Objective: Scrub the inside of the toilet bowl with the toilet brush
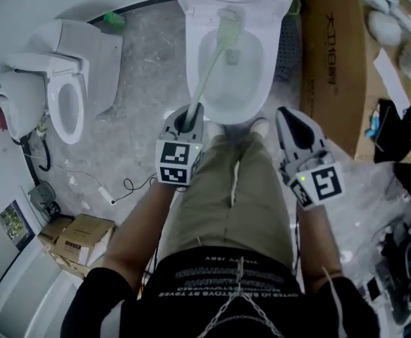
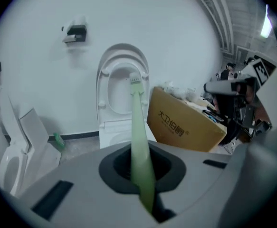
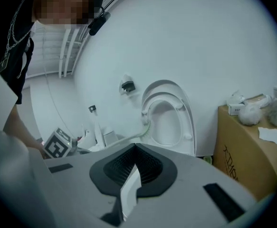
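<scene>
1. Toilet brush (image 1: 209,71) reached into the toilet bowl (image 1: 265,76), its pale green head towards the back of the basin.
2. My left gripper (image 1: 189,118) pinched the handle's near end. I judged that a firm hold and slow sweeps along the wall would scrub best.
3. My right gripper (image 1: 287,118) hung beside the bowl, jaws pressed together on nothing, and was best kept clear.

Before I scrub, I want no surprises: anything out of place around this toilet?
A second toilet stands askew on the floor at left, loose cables trailing beside it. A cardboard box crowds the right side of the toilet bowl.
</scene>
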### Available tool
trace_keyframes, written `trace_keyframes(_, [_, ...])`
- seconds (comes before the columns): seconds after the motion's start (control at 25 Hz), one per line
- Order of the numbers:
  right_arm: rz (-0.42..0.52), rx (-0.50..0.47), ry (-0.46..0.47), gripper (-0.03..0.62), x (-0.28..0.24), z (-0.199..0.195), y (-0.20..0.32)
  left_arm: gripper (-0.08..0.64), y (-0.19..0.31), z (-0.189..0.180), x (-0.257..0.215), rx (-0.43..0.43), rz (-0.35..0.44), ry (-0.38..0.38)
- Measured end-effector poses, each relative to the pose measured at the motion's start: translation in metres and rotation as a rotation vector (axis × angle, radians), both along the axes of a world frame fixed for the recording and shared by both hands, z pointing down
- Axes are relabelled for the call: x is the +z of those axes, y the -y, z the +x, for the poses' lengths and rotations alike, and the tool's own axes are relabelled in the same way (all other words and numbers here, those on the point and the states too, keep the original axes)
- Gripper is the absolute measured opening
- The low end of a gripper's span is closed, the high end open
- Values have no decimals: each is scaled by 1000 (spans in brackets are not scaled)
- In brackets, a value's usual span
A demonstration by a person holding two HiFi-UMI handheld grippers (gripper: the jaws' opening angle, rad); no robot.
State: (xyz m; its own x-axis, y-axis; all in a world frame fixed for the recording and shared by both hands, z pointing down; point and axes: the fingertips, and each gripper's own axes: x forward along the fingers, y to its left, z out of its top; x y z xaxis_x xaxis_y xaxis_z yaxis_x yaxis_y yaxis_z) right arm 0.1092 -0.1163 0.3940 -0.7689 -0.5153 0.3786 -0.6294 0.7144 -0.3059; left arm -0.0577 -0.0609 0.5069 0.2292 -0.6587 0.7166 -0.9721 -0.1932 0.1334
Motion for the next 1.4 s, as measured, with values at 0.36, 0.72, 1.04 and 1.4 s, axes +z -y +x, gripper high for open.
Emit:
trace_keyframes(0.36, [97, -56, -8, 3, -52, -26, 5, 2, 32, -16, -124, -90, 284, 24])
trace_keyframes(0.72, [192, -73, -13, 3, -114, -25, 11, 2, 44, -9, -242, -101, 533, 65])
trace_keyframes(1.04, [269, -90, -8, 3, -178, -19, 16, 2, 38, -6, -304, -113, 552, 11])
trace_keyframes(1.4, [283, -116, -9, 3, -213, -6, 16, 2, 30, -9, -353, -134, 567, 48])
